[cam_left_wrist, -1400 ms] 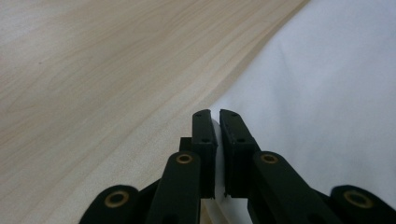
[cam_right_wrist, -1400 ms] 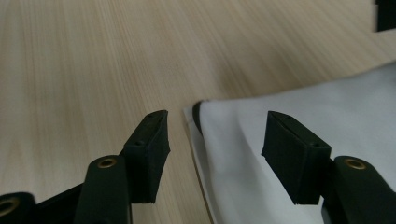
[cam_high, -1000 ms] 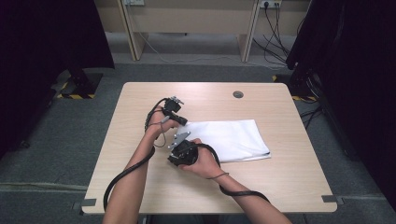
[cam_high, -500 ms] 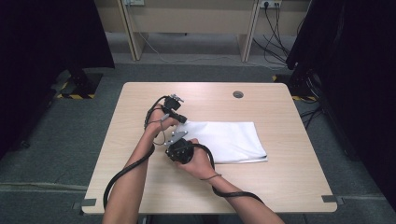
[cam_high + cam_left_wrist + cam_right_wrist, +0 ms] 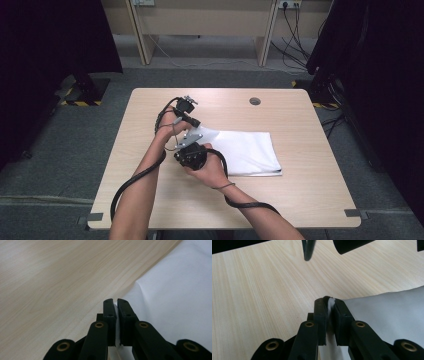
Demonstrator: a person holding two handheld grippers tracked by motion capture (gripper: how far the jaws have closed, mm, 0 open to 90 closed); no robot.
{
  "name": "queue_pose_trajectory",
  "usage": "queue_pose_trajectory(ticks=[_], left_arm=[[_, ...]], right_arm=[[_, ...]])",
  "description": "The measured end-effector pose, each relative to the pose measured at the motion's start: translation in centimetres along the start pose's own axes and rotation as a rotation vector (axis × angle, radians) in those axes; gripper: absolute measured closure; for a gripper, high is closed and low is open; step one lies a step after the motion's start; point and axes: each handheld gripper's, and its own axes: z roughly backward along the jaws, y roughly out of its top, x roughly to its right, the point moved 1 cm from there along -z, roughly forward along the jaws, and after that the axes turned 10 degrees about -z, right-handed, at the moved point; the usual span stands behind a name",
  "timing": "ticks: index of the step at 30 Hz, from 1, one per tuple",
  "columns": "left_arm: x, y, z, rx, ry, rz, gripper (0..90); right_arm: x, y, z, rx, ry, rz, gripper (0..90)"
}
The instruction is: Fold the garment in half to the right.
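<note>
A white folded cloth [image 5: 250, 152] lies on the light wooden table [image 5: 300, 200], right of centre. Both grippers are at its left edge. My left gripper [image 5: 202, 129] pinches the far left corner; in the left gripper view its jaws [image 5: 115, 301] are shut, with a thin white cloth [image 5: 175, 290] edge between the pads. My right gripper [image 5: 195, 145] holds the near left corner; its jaws [image 5: 328, 300] are shut on a bunched bit of cloth [image 5: 387, 310]. That edge hangs just off the tabletop.
A round cable hole [image 5: 255, 101] sits near the table's far edge. Black cables trail from both grippers over the near left of the table [image 5: 135, 180]. The left gripper's cable [image 5: 308, 250] hangs ahead of the right one. Dark curtains flank the table.
Both hands have risen a little and the cloth's left edge has come up with them. The right hand has shifted slightly left.
</note>
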Motion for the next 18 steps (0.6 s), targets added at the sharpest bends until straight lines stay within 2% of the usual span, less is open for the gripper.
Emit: queue_pose_trajectory(ticks=[18], left_arm=[[-0.2,1.5,1.5,-0.027,0.025,-0.015,85.4]], right_arm=[[0.4,1.7,2.1,0.062,0.013,-0.029,82.5]])
